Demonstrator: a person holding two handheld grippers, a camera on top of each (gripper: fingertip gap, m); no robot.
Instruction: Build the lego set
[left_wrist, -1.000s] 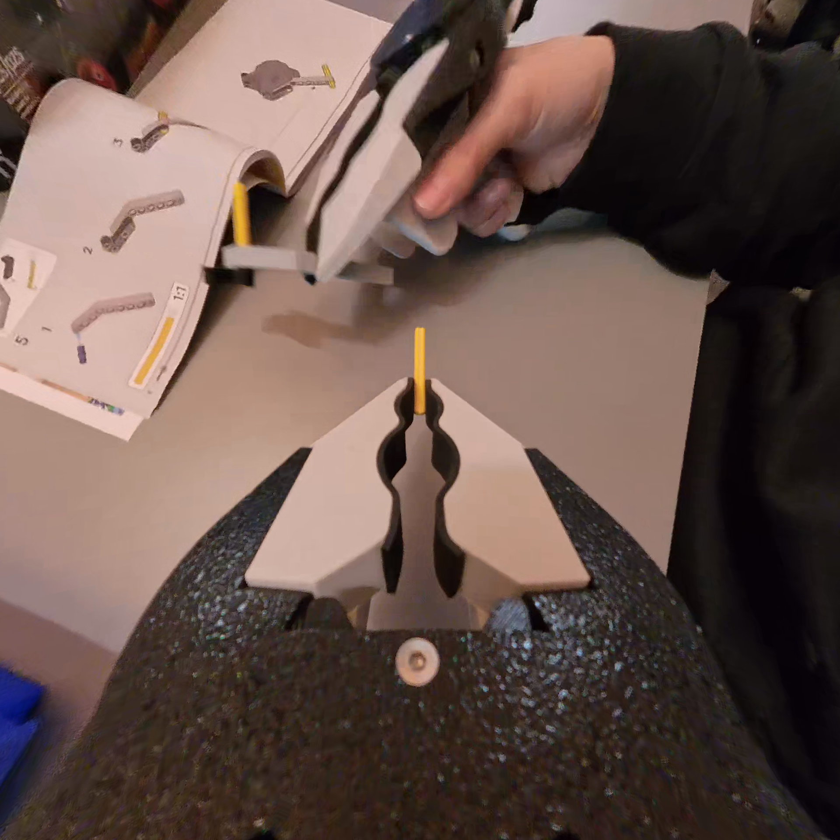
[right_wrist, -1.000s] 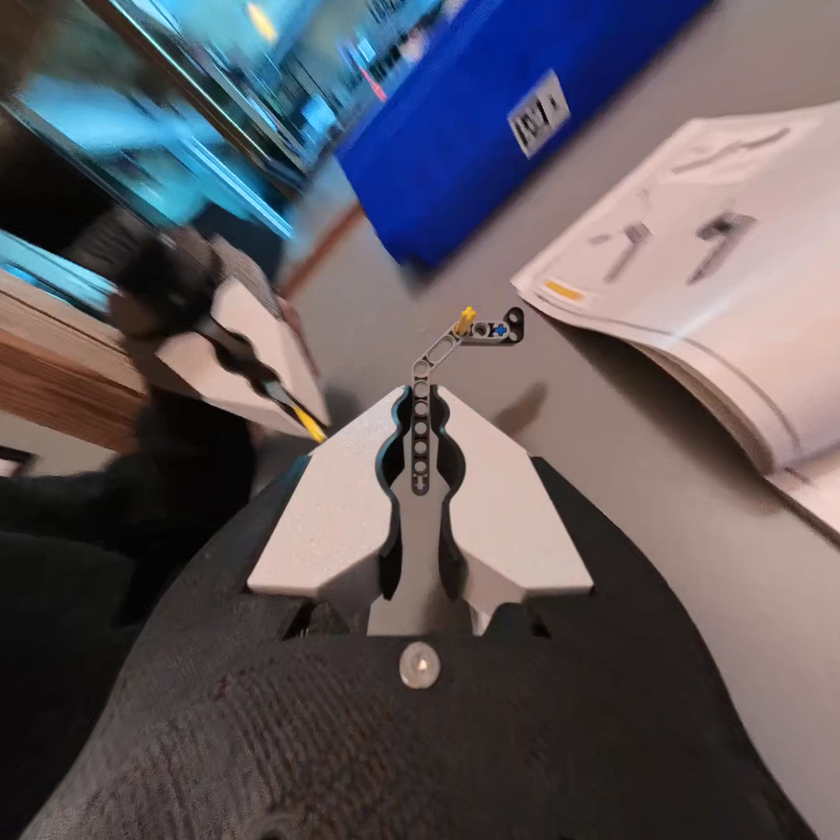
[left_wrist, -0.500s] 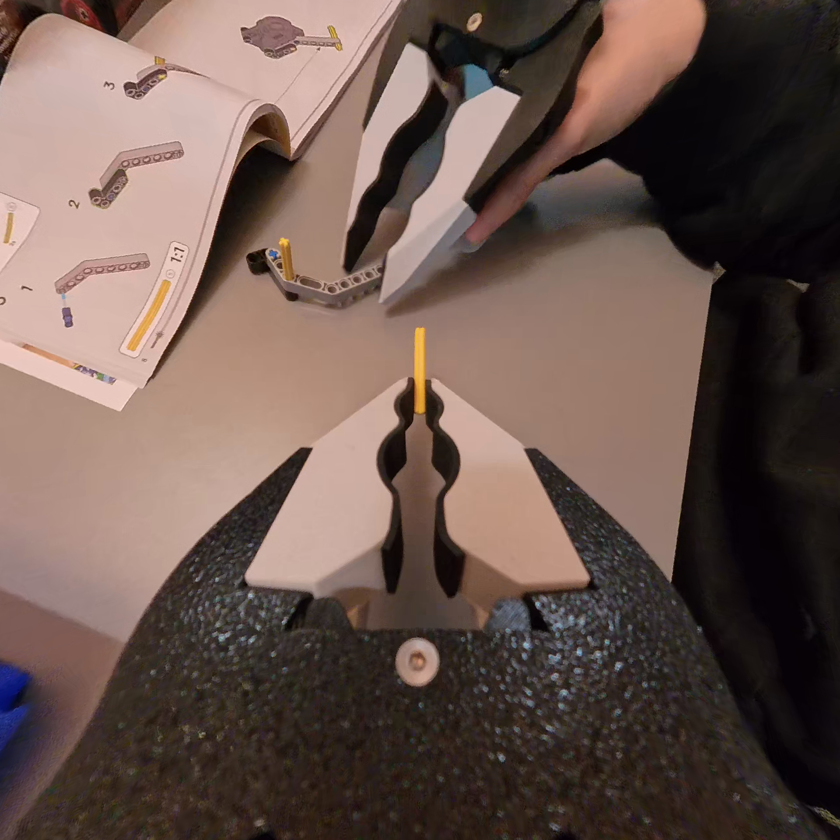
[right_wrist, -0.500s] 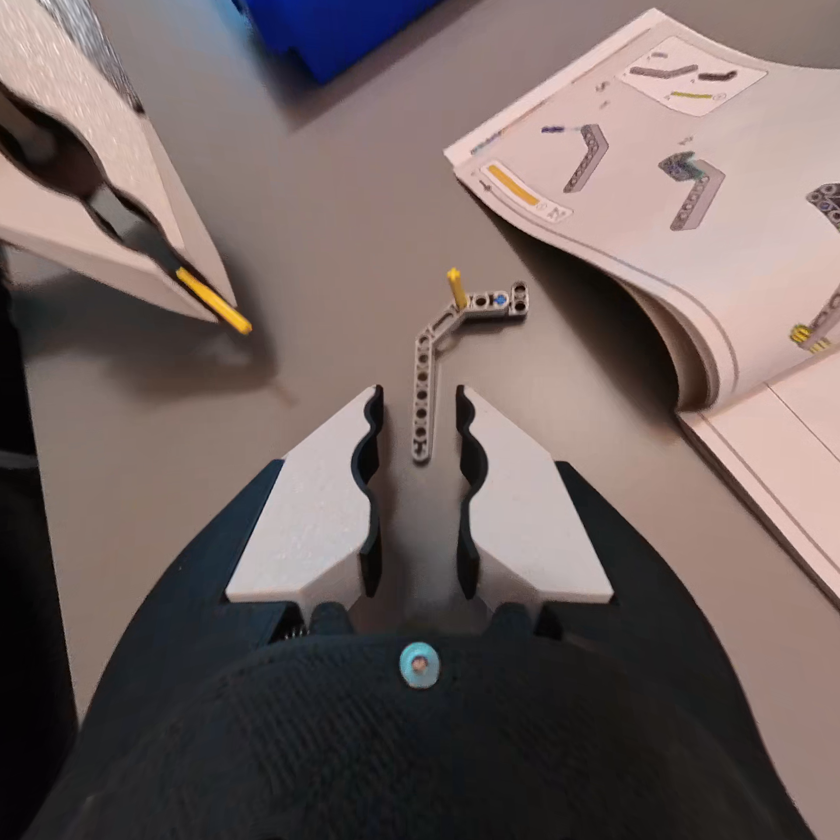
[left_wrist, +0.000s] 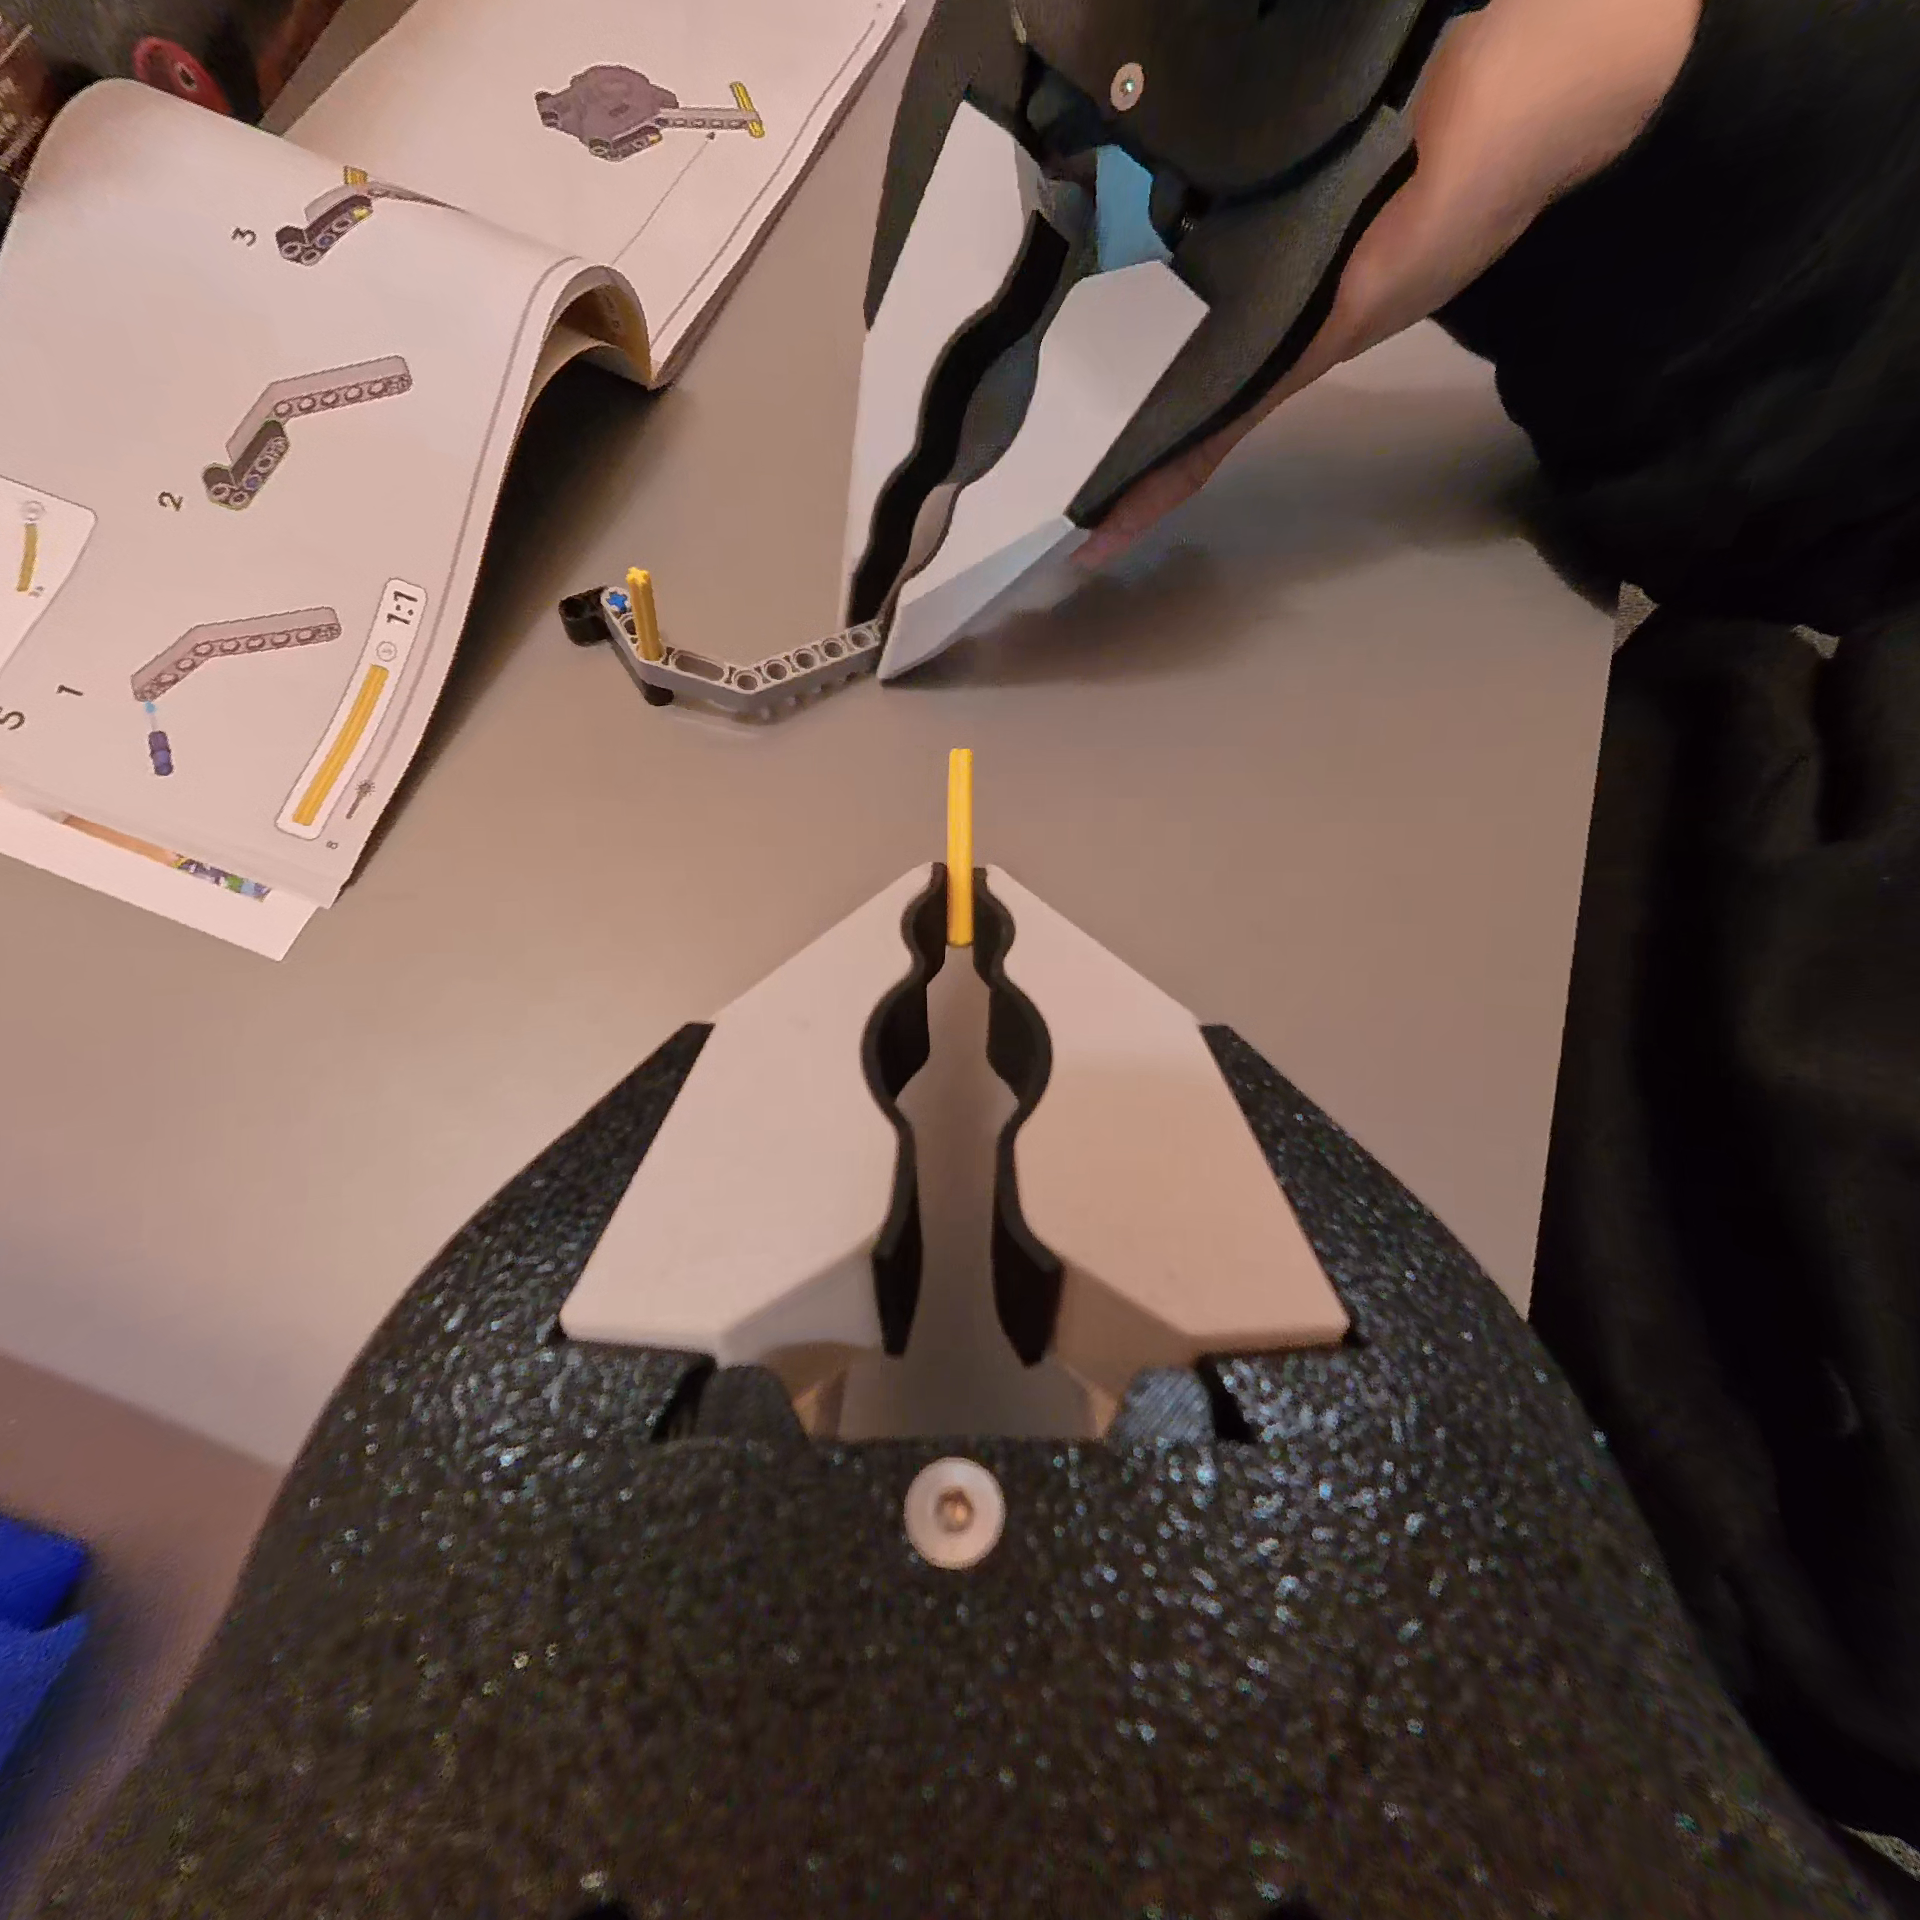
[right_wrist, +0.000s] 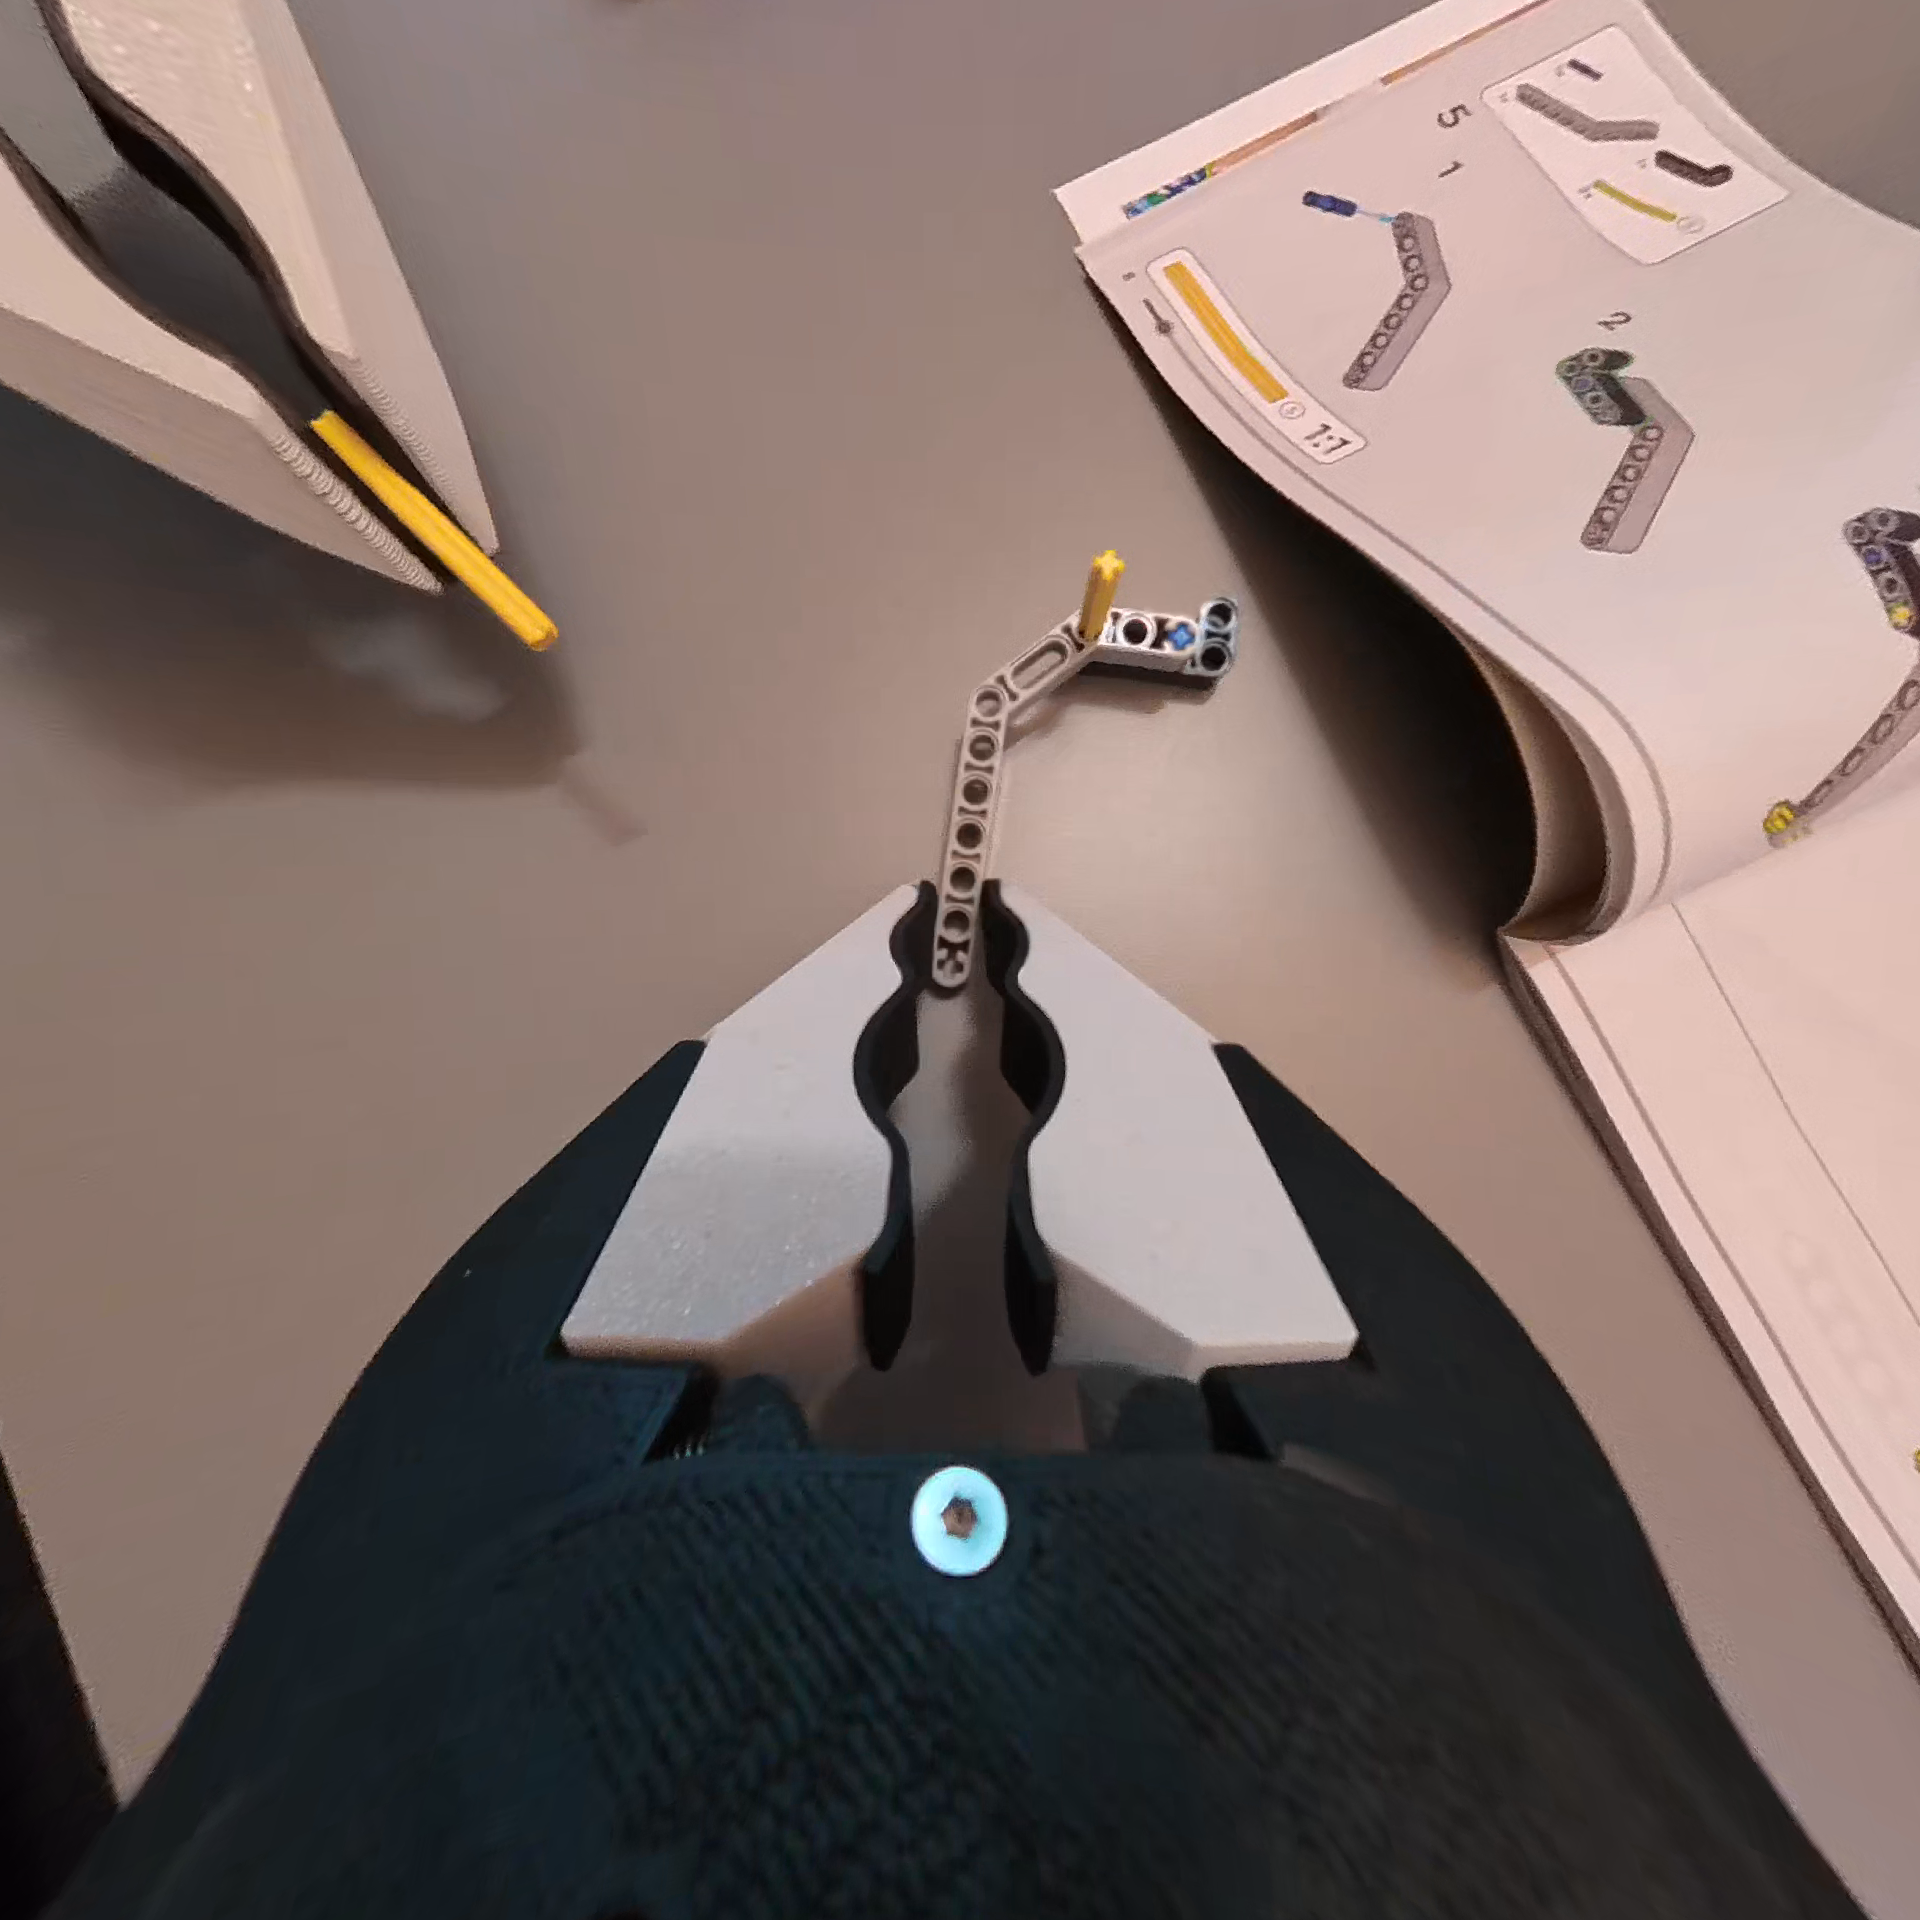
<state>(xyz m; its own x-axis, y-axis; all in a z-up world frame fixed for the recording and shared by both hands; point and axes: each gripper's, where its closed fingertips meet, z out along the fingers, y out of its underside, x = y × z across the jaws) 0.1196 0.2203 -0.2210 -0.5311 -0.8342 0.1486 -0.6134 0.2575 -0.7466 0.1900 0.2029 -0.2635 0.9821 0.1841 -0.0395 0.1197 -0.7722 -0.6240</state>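
A: What takes up the most room?

B: The flat grey-brown table, then the open white paper instruction booklet, lying at ten o'clock in the left wrist view and at two o'clock in the right wrist view.

A: And the grippers?

B: The left gripper is clenched on a thin yellow plastic axle rod, which pokes straight out past its tips toward twelve o'clock. The right gripper is clamped on the near end of a bent light-grey plastic beam with round holes.

A: Where does that beam sit?

B: It rests on the table and runs toward one o'clock from the right gripper's tips (the booklet lies just beyond it). A short yellow plastic axle stands upright at its bend, and a small black plastic connector caps its far end.
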